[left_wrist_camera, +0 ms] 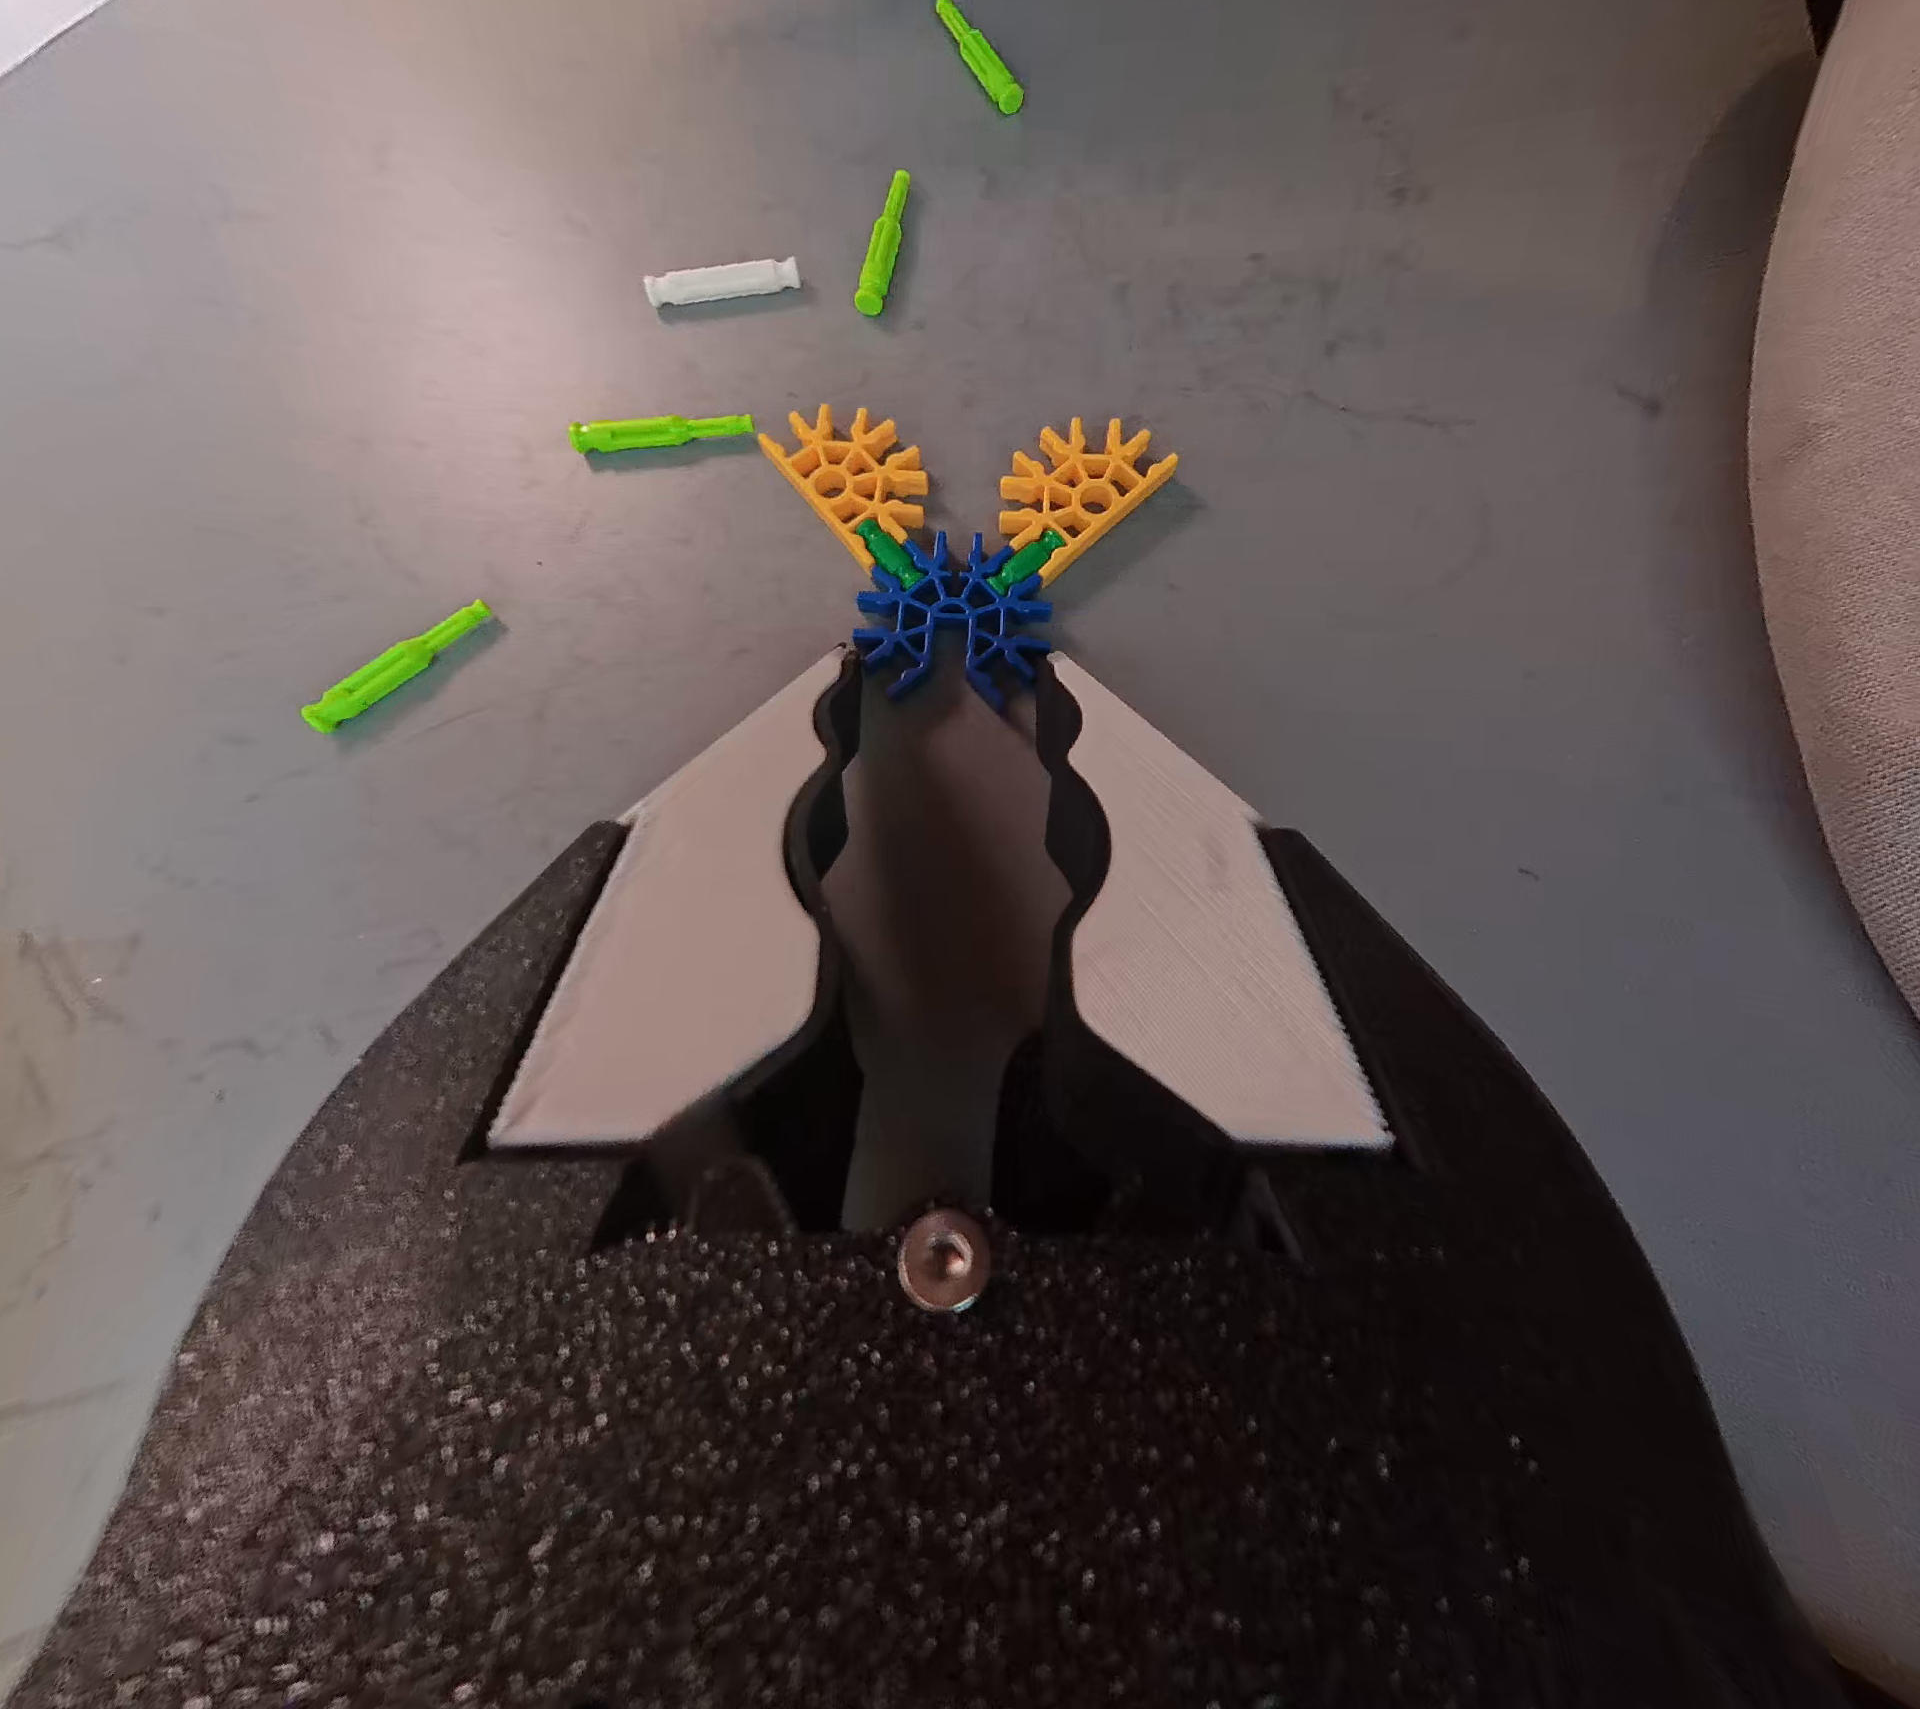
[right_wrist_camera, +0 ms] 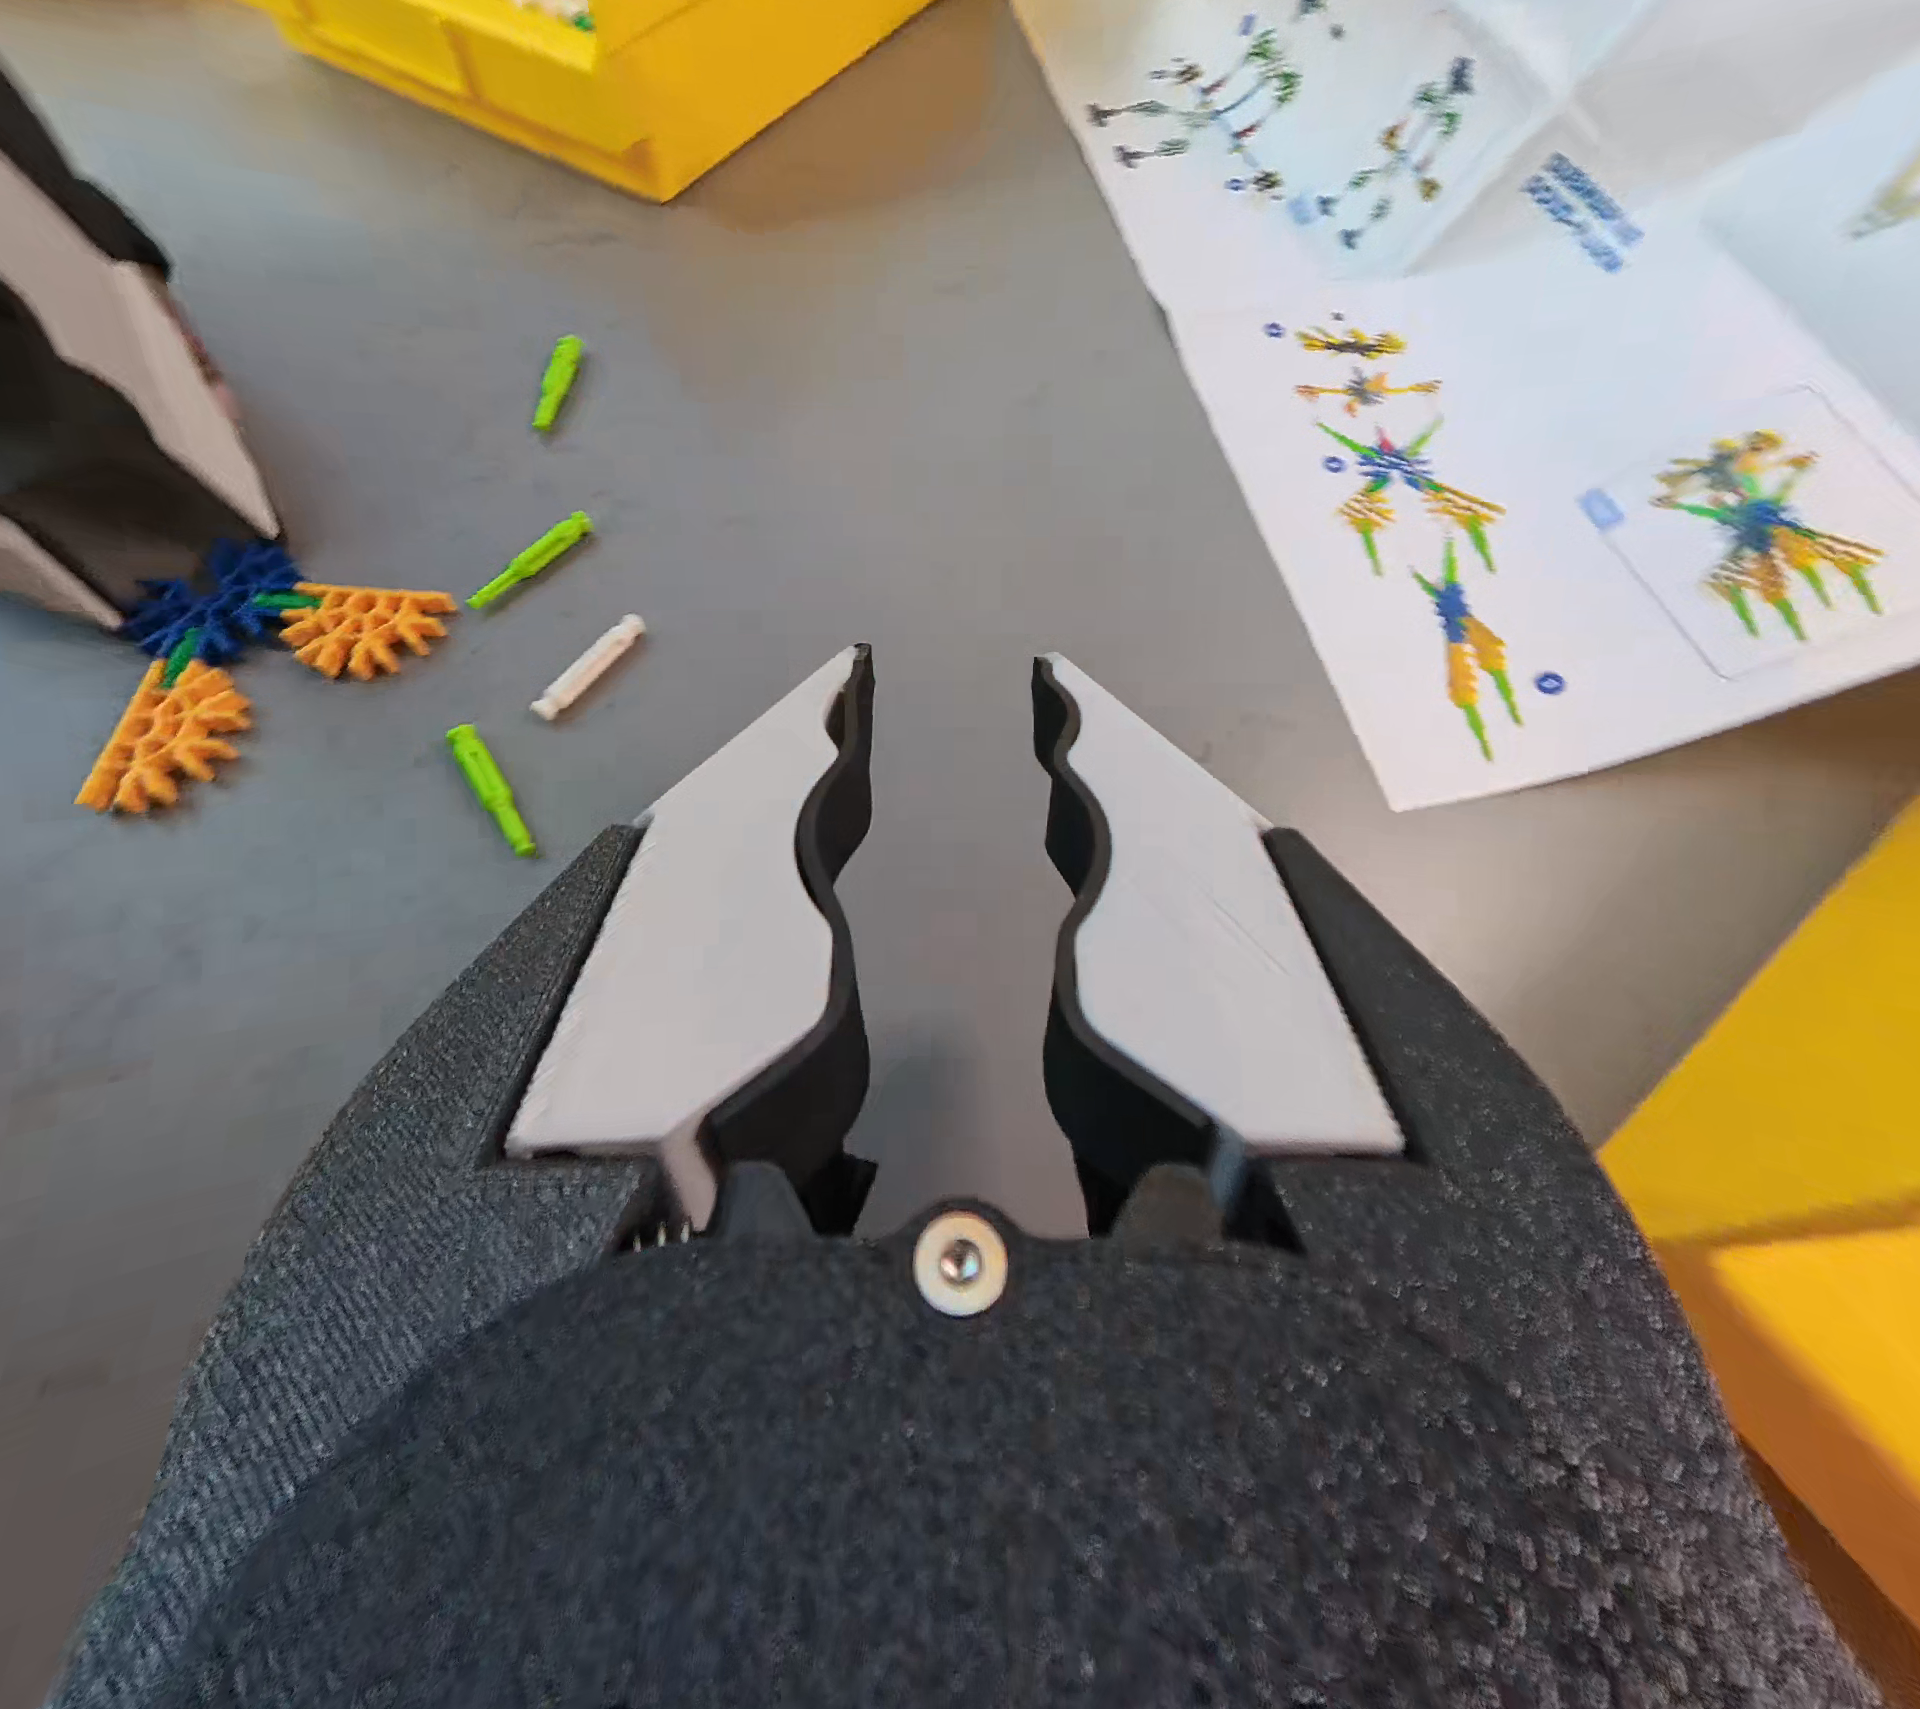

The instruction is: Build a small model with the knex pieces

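A flat toy assembly lies on the grey table (left_wrist_camera: pixel 1351 309): a blue connector (left_wrist_camera: pixel 951 610) joined by two short dark green rods (left_wrist_camera: pixel 885 553) to two orange fan connectors (left_wrist_camera: pixel 852 480). My left gripper (left_wrist_camera: pixel 948 657) has its tips pressed on both sides of the blue connector. It also shows in the right wrist view (right_wrist_camera: pixel 197 579), on the assembly (right_wrist_camera: pixel 364 625). My right gripper (right_wrist_camera: pixel 951 667) is open and empty above bare table. Several loose light green rods (right_wrist_camera: pixel 490 786) and a white rod (right_wrist_camera: pixel 587 667) lie just to its left.
More light green rods (left_wrist_camera: pixel 395 667) and the white rod (left_wrist_camera: pixel 722 283) lie beyond the assembly. A yellow bin (right_wrist_camera: pixel 727 101) of parts stands at the back. A printed instruction sheet (right_wrist_camera: pixel 1662 309) lies at the right, and another yellow bin (right_wrist_camera: pixel 1818 1140) at the near right. A grey cushion (left_wrist_camera: pixel 1849 516) borders the table. Left tips to right tips: about 20 cm. From the right gripper's tips to the white rod (right_wrist_camera: pixel 587 667) is close to 9 cm. The left camera catches it too, in the left wrist view (left_wrist_camera: pixel 725 284).
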Motion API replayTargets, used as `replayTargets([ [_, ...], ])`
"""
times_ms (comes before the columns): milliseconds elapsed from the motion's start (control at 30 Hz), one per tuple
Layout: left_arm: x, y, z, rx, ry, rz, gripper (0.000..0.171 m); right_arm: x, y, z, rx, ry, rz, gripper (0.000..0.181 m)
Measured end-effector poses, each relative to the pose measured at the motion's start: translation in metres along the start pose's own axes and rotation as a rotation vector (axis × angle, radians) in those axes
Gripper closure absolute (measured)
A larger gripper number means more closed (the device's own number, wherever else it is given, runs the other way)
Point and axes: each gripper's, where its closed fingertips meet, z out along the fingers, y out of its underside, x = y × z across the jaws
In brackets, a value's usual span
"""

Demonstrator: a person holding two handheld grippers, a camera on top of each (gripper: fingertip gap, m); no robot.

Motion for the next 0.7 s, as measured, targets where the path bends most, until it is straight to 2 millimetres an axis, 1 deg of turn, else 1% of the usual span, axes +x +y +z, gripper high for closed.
replayTargets([
  [67, -0.002, 0.001, -0.001, 0.000, -0.012, -0.005, 0.138, 0.025, -0.002, -0.006, 0.037, 0.075, 0.097, 0.153],
  [133, -0.004, 0.002, -0.002, 0.000, -0.020, -0.011, 0.138, 0.044, -0.001, -0.010, 0.058, 0.135, 0.159, 0.153],
  [200, -0.006, 0.002, -0.002, 0.000, -0.026, -0.015, 0.138, 0.059, 0.003, -0.013, 0.054, 0.187, 0.195, 0.154],
  [267, -0.006, 0.002, -0.003, 0.000, -0.028, -0.016, 0.138, 0.070, 0.006, -0.015, 0.048, 0.231, 0.208, 0.156],
  [367, -0.006, 0.002, -0.003, 0.001, -0.031, -0.014, 0.138, 0.079, 0.009, -0.017, 0.035, 0.289, 0.191, 0.161],
  [500, -0.006, 0.002, -0.003, 0.002, -0.030, -0.016, 0.138, 0.079, 0.007, -0.017, 0.033, 0.312, 0.149, 0.169],
  [600, -0.006, 0.002, -0.002, 0.001, -0.029, -0.018, 0.138, 0.083, 0.004, -0.017, 0.040, 0.352, 0.107, 0.180],
  [700, -0.006, 0.002, -0.002, 0.001, -0.027, -0.021, 0.138, 0.090, 0.002, -0.014, 0.039, 0.394, 0.074, 0.181],
])
